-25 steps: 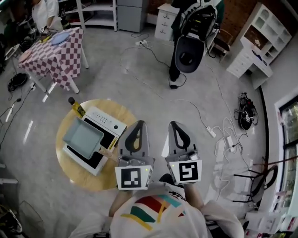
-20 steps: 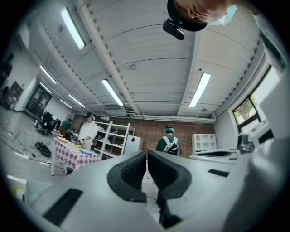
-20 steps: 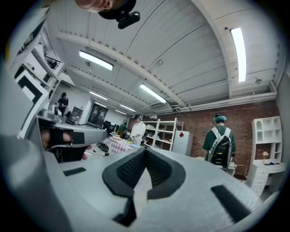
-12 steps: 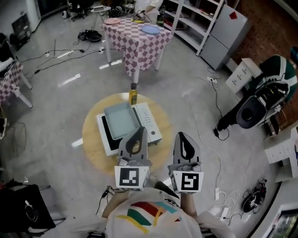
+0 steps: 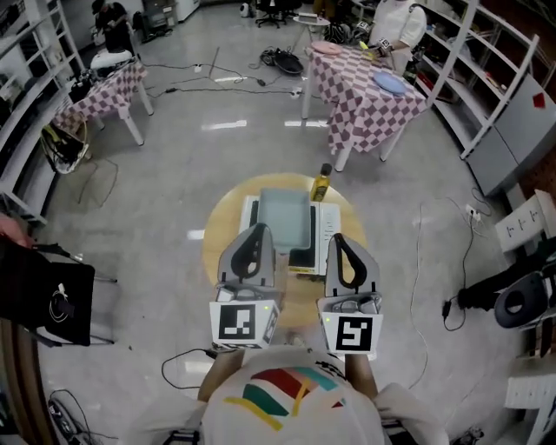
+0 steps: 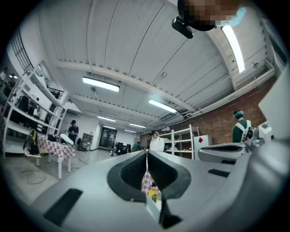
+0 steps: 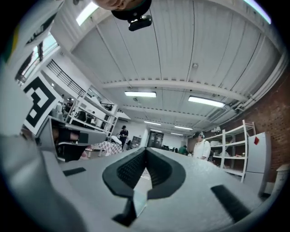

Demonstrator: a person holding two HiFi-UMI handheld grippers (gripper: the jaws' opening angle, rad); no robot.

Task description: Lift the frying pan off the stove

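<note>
A square grey-green frying pan (image 5: 285,217) sits on a white stove (image 5: 329,228) with a black glass top, on a round wooden table (image 5: 217,245). My left gripper (image 5: 257,229) is held near my chest, shut and empty, its tips over the table's near edge and hiding the pan's handle. The right gripper (image 5: 335,240) is beside it, also shut and empty, short of the stove. In the left gripper view the shut jaws (image 6: 147,154) point level across the room; a yellow bottle (image 6: 153,195) shows below them. The right gripper view shows its jaws (image 7: 146,149) shut too.
A yellow bottle (image 5: 321,184) stands at the table's far edge behind the stove. Checkered tables (image 5: 369,91) (image 5: 104,87) stand farther back, with a person (image 5: 395,22) at the right one. Cables (image 5: 200,361) lie on the floor; a black bag (image 5: 52,295) hangs at left.
The head view has swung round, so the round table with stove and pan has moved from the left to straight ahead of both grippers. Both grippers stay shut and side by side.
</note>
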